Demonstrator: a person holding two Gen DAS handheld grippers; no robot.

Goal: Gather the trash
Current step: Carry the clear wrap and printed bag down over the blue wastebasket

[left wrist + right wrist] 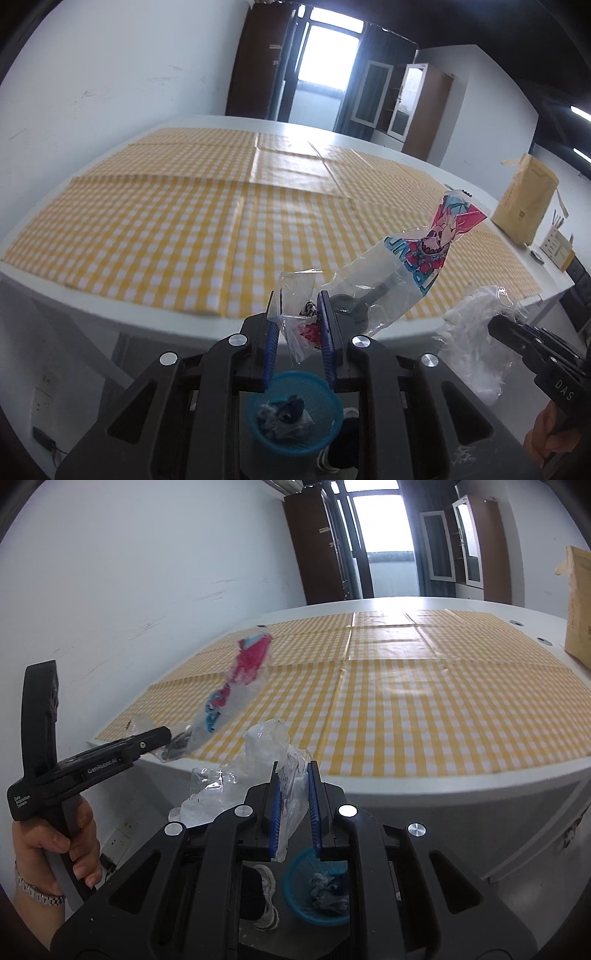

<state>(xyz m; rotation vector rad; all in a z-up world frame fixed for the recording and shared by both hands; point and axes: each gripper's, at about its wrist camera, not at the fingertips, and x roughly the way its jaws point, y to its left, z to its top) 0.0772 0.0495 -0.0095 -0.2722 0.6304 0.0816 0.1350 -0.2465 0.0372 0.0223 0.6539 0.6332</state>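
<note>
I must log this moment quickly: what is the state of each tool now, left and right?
Left tool: closed, holding a printed plastic wrapper.
Right tool: closed, holding a clear plastic bag.

White walls [122, 62], bright window [325, 51] at the far end, dark wooden cabinets [314, 542], white surface [461, 786] under yellow checked cloth [177, 221], grey floor [535, 904]

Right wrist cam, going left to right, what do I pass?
Hand → left gripper holding the printed wrapper → clear plastic in the right gripper → brown paper bag.
</note>
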